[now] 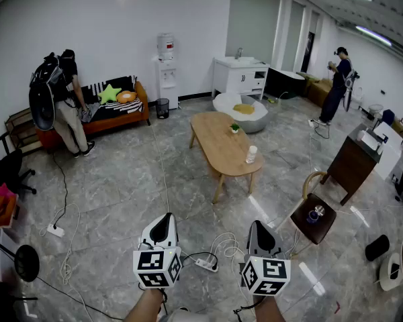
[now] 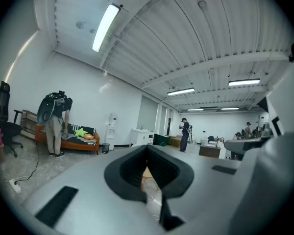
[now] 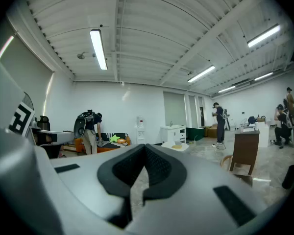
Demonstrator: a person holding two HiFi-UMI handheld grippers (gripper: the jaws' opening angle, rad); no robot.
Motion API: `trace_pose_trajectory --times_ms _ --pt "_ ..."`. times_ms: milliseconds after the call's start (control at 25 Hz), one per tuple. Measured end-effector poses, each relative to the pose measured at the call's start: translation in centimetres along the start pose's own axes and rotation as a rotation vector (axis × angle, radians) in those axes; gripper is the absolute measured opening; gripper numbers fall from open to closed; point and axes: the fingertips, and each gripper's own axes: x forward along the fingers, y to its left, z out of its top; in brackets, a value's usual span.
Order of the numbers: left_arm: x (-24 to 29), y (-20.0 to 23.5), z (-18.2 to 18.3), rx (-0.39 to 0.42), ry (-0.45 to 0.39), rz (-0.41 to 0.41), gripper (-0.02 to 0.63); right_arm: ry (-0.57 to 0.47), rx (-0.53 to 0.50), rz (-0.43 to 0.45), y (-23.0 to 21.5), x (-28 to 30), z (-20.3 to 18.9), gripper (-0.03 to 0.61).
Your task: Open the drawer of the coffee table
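The coffee table point(image 1: 222, 147) is a long oval wooden table on slim legs, mid-room and well ahead of me. A small potted plant point(image 1: 234, 128) and a white cup point(image 1: 251, 154) stand on its top. No drawer shows from this side. My left gripper point(image 1: 164, 220) and right gripper point(image 1: 258, 227) are held level side by side at the bottom of the head view, far short of the table. Both are shut and hold nothing. A sliver of the table shows past the closed pads of the left gripper point(image 2: 147, 150). The right gripper point(image 3: 144, 149) faces the room.
A power strip point(image 1: 205, 264) and loose cables lie on the floor just ahead of the grippers. A brown chair point(image 1: 315, 217) and a dark cabinet point(image 1: 352, 164) stand at the right. Farther off are an orange sofa point(image 1: 115, 110), a person point(image 1: 65, 102) beside it, and another person point(image 1: 337, 87).
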Motion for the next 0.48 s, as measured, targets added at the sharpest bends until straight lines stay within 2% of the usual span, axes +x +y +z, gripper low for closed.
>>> trace_pose_trajectory --times_ms 280,480 --pt "-0.3 1.0 -0.4 0.002 0.012 0.015 -0.009 0.01 0.003 -0.001 0.3 0.2 -0.4 -0.002" --pt "-0.6 1.8 -0.4 -0.007 0.008 0.029 -0.009 -0.01 0.093 0.034 1.0 0.5 -0.6 0.0"
